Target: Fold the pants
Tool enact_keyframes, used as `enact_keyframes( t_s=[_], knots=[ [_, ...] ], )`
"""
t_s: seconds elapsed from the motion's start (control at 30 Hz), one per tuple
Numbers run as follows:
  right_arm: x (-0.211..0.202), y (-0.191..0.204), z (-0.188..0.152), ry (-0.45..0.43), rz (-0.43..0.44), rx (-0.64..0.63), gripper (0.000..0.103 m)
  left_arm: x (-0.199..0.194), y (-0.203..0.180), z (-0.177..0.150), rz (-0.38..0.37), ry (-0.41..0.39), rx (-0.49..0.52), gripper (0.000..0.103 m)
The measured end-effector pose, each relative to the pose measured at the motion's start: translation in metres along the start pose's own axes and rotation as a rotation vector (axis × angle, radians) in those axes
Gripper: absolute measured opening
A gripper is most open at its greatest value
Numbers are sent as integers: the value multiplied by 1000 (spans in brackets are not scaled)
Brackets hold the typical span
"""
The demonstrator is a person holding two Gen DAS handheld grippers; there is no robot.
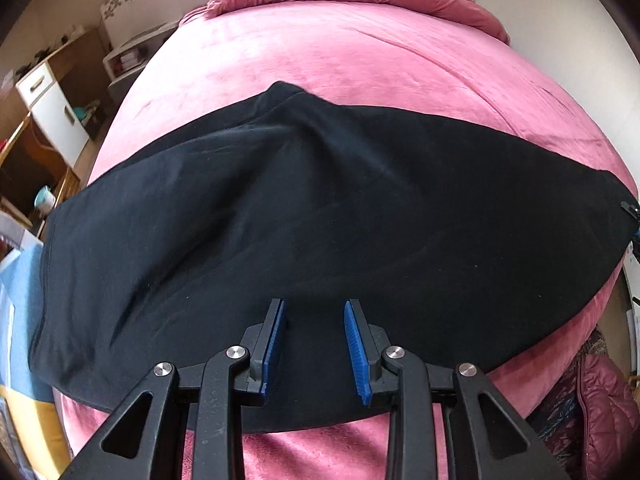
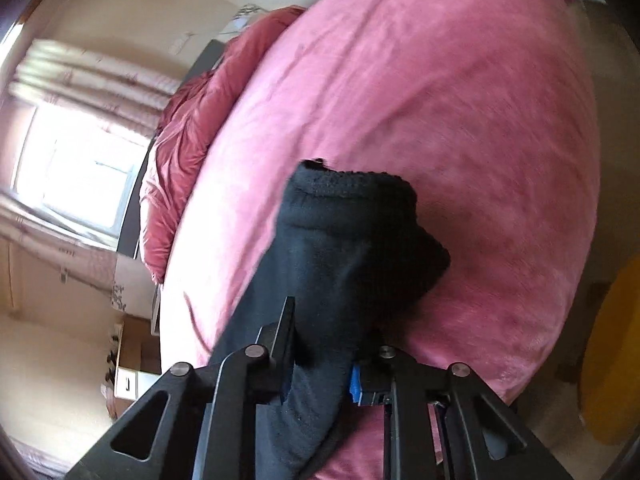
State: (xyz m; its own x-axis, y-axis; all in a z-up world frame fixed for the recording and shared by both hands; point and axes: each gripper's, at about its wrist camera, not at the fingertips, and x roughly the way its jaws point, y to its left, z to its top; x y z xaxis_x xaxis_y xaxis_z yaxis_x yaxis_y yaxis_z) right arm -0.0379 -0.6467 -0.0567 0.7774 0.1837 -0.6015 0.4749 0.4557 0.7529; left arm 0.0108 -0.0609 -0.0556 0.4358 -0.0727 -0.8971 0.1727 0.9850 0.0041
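While the right gripper pinches one end of the pants, lying lengthwise along the bed's near edge, the left gripper hovers spread above their middle.

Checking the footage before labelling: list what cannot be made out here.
- Right gripper: fingertips buried in the black fleece pants, right wrist view.
- Pants' right end: cut by the left wrist view's edge.
- Window side: overexposed, motion-blurred.
- White cabinet clutter: too small.

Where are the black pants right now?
The pants lie spread across the near part of the pink bed, just ahead of the open left gripper. One end is pinched in the right gripper, lifted over the bed.
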Motion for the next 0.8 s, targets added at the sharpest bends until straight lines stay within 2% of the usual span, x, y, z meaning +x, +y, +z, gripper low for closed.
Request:
enact_keyframes(
  t_s=[0.27, 0.43, 0.67, 0.8],
  knots=[
    [-2, 74, -1, 24, 29, -217, 19, -5, 12, -6, -42, -15, -39, 31],
    [5, 139, -26, 89, 78, -389, 19, -13, 34, -8, -108, -17, -92, 31],
    [40, 225, -105, 255, 104, -673, 19, -18, 73, -11, -209, -7, -208, 31],
    [68, 260, -164, 352, 80, -829, 19, -25, 92, -10, -267, -22, -239, 31]
  ],
)
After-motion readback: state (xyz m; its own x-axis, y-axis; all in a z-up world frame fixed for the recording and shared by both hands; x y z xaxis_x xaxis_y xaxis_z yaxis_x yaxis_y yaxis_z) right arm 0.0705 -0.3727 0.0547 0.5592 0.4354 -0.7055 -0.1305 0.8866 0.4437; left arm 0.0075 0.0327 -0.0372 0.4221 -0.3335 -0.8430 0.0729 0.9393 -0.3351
